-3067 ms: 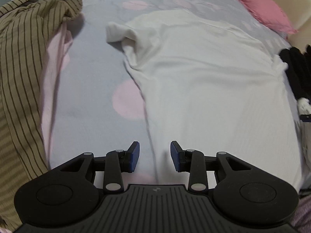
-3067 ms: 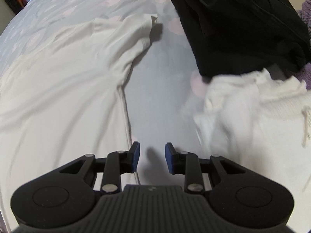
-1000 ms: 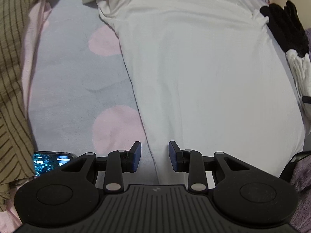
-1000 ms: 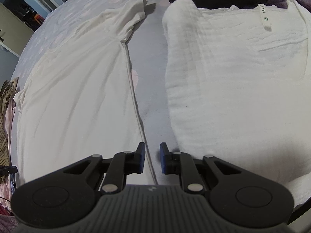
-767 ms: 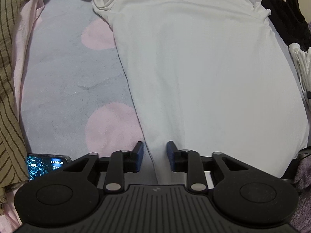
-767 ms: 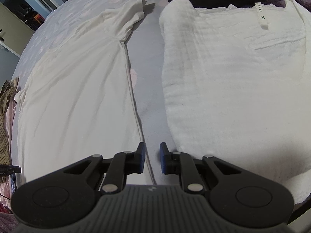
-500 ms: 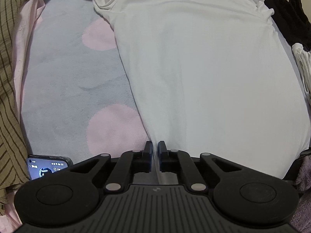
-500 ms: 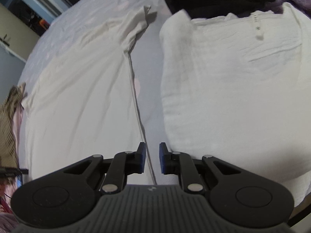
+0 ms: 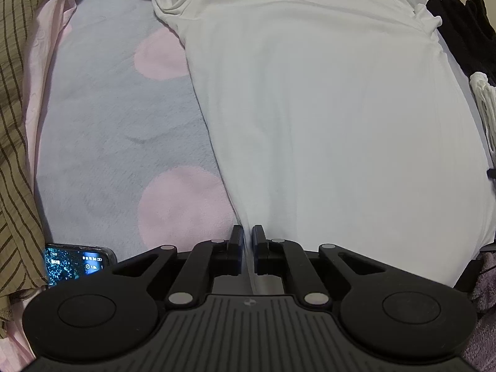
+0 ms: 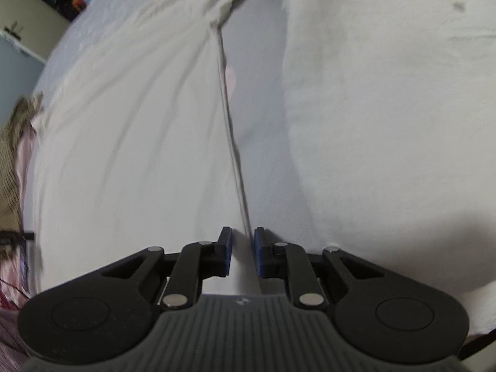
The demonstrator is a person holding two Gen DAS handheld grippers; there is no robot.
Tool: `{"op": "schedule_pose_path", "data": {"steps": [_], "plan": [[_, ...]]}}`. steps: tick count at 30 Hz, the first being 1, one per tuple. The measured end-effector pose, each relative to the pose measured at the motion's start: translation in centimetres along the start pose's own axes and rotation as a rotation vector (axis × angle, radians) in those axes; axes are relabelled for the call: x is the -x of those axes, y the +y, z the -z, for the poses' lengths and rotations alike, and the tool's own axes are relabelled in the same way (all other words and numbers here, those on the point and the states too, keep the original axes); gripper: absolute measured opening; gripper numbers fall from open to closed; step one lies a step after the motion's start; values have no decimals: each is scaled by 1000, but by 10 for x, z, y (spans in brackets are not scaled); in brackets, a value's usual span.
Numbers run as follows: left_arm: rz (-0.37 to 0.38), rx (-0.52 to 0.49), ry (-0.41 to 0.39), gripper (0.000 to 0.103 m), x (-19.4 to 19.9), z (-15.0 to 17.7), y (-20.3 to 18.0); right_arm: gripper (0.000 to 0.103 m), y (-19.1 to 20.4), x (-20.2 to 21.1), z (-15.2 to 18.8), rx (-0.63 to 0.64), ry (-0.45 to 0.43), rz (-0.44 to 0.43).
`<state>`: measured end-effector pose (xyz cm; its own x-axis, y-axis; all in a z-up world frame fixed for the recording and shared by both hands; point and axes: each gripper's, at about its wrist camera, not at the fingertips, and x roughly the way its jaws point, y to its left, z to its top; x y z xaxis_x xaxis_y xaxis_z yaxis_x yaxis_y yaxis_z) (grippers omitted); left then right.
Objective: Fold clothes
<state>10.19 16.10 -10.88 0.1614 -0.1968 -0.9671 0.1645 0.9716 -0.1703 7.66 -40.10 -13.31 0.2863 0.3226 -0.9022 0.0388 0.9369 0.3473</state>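
A white T-shirt (image 9: 325,108) lies spread flat on the bed, neck end far from me. My left gripper (image 9: 247,241) is shut on the shirt's left side edge near the hem, and the fabric puckers slightly toward the jaws. In the blurred right wrist view the same T-shirt (image 10: 124,139) fills the left half. My right gripper (image 10: 242,245) sits low over the shirt's right side edge. Its jaws are closing with a narrow gap left, the seam line running between them, and the pads are not seen pressing on it.
A grey-blue bedspread (image 9: 108,117) with pink dots lies under everything. A brown striped garment (image 9: 15,124) and a lit phone (image 9: 74,263) lie at the left. A folded white textured garment (image 10: 387,108) lies right of the shirt, with a black garment (image 9: 465,31) beyond it.
My left jaws have closed onto the shirt's side edge. The right gripper has sunk closer to the bed along the shirt's other edge, and its view has blurred.
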Motion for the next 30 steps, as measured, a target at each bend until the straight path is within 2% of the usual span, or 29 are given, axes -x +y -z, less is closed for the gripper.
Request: {"op": "schedule_pose_path", "data": {"steps": [1, 5, 7, 10, 12, 15, 18, 22, 24, 25, 27, 30], "plan": [[-4, 1, -1, 1, 0, 1, 0, 5, 5, 0, 1, 17, 3, 30], [-31, 18, 1, 0, 9, 4, 6, 3, 16, 5, 0, 69, 8, 131], [-13, 36, -4, 0, 9, 7, 10, 3, 12, 6, -3, 60, 18, 123], [-14, 1, -8, 0, 6, 11, 6, 5, 13, -2, -3, 71, 33, 122], [9, 7, 22, 1, 7, 13, 4, 9, 16, -3, -2, 81, 47, 110], [42, 0, 75, 10, 8, 21, 3, 16, 13, -3, 1, 80, 85, 78], [36, -42, 130, 10, 5, 33, -3, 16, 10, -6, 8, 92, 143, 60], [68, -64, 185, 10, 1, 49, -10, 16, 7, -6, 14, 126, 211, 40], [65, -98, 209, 10, -3, 56, -16, 14, 6, -7, 18, 140, 242, 36], [56, -118, 210, 9, -3, 59, -20, 7, 6, -7, 19, 151, 251, 39], [60, -105, 229, 0, 0, 59, -20, 3, 11, -7, 21, 185, 256, 57], [61, -104, 232, 0, 8, 62, -15, 2, 17, -2, 21, 239, 265, 82]]}}
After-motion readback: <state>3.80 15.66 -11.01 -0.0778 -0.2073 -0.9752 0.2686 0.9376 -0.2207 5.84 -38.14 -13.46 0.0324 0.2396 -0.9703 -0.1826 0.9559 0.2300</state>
